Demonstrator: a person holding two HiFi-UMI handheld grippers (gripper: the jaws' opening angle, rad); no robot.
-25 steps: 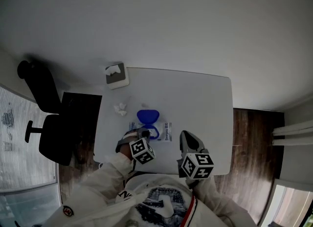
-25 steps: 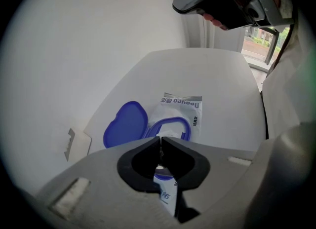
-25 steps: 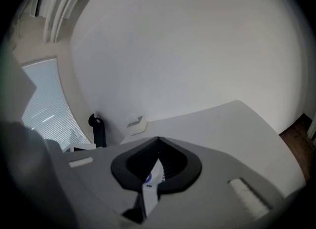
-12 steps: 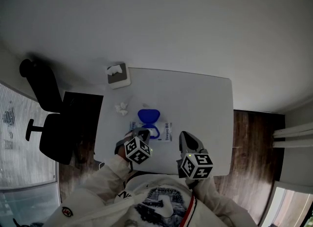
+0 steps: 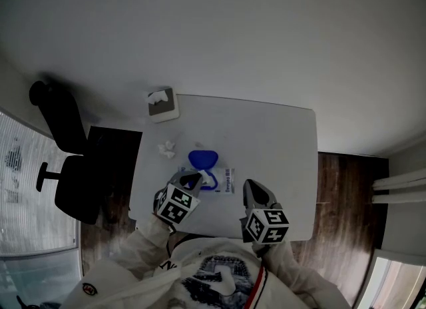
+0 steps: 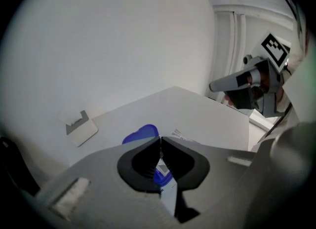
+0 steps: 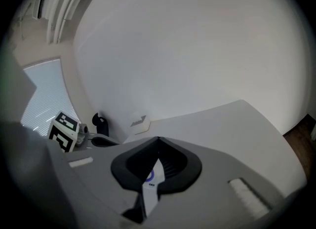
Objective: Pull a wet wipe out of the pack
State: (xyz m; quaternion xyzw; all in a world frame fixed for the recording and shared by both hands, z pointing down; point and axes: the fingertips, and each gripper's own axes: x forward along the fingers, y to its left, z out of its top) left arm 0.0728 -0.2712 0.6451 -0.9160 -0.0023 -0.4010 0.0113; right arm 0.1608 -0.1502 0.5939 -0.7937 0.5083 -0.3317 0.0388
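Note:
The wet wipe pack lies on the white table with its blue lid flipped open toward the far side. My left gripper hangs over the pack's opening, shut, and a small white strip of wipe shows at its tips. In the left gripper view the jaws meet at the tip, with the blue lid and the pack beyond. My right gripper rests just right of the pack, jaws together, nothing seen between them.
A grey-and-white tissue holder stands at the table's far left corner. A crumpled white wipe lies left of the pack. A black office chair is left of the table, wood floor to the right.
My left gripper has lifted above the pack and rolled, its marker cube swinging left. A white strip now shows at its tips. The right gripper has not moved.

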